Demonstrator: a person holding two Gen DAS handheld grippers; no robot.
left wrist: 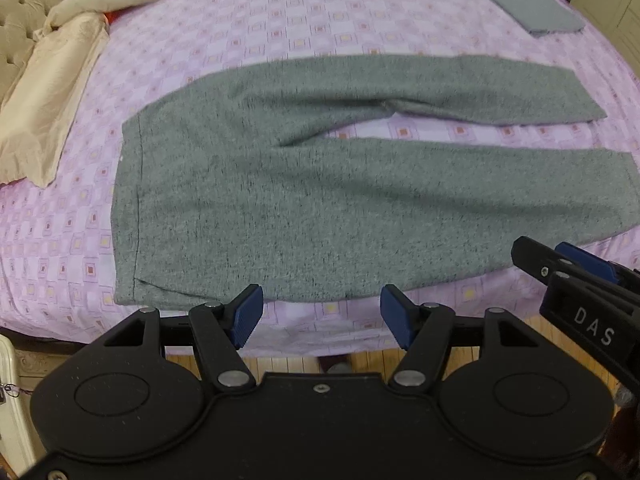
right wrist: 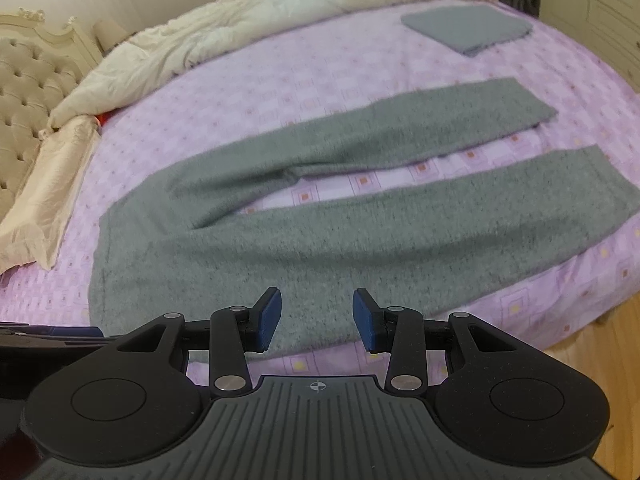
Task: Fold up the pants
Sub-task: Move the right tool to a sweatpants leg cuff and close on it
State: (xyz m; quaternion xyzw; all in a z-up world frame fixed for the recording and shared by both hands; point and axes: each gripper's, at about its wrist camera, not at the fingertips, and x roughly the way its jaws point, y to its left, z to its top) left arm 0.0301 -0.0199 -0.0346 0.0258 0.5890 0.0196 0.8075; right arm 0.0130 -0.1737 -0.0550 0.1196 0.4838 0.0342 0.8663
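Grey knit pants (left wrist: 280,184) lie flat on the purple patterned bed sheet (left wrist: 280,20), waistband to the left, both legs stretched to the right with a gap between them. They also show in the right wrist view (right wrist: 360,240). My left gripper (left wrist: 322,316) is open and empty, just off the pants' near edge by the waist. My right gripper (right wrist: 317,316) is open and empty, over the near edge of the near leg. It shows in the left wrist view (left wrist: 560,264) at the right.
A folded grey garment (left wrist: 528,8) lies at the far right of the bed, also in the right wrist view (right wrist: 468,28). A cream duvet (right wrist: 240,32) and pillow (left wrist: 48,100) lie along the far left. A tufted headboard (right wrist: 28,80) stands left. Wooden floor (left wrist: 280,360) lies below the bed edge.
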